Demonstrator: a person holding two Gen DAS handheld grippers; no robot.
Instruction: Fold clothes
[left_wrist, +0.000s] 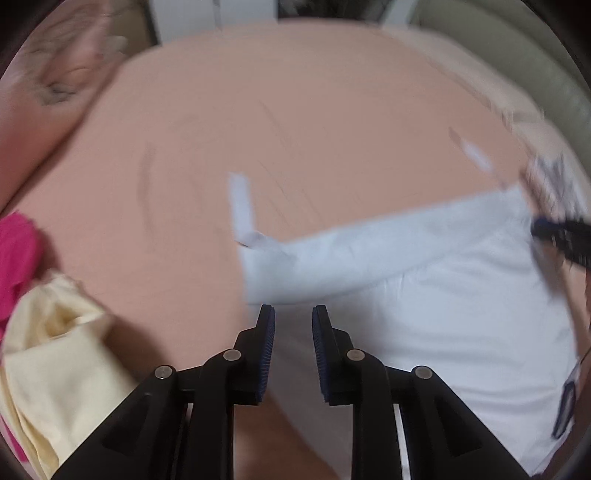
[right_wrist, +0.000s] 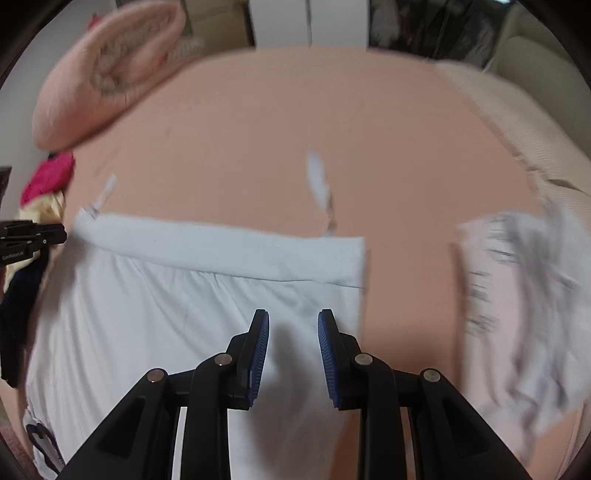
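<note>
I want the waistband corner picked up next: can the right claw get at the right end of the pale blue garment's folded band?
Probably yes. The right claw stands open and empty above the pale blue garment, and the folded band's right end lies flat just ahead with nothing on it.

garment (right_wrist: 177, 314) flat on bed (right_wrist: 295, 122), pillow (right_wrist: 110, 70) behind left, clothes pile (left_wrist: 44, 332) left

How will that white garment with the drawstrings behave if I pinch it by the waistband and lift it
The white garment lies flat and creased on the peach bedsheet, so it will probably be floppy and sag below the pinch. It looks thin, so likely light. Its loose drawstrings would probably dangle and swing. The folded waistband looks thicker, so likely the firmer hold.
</note>
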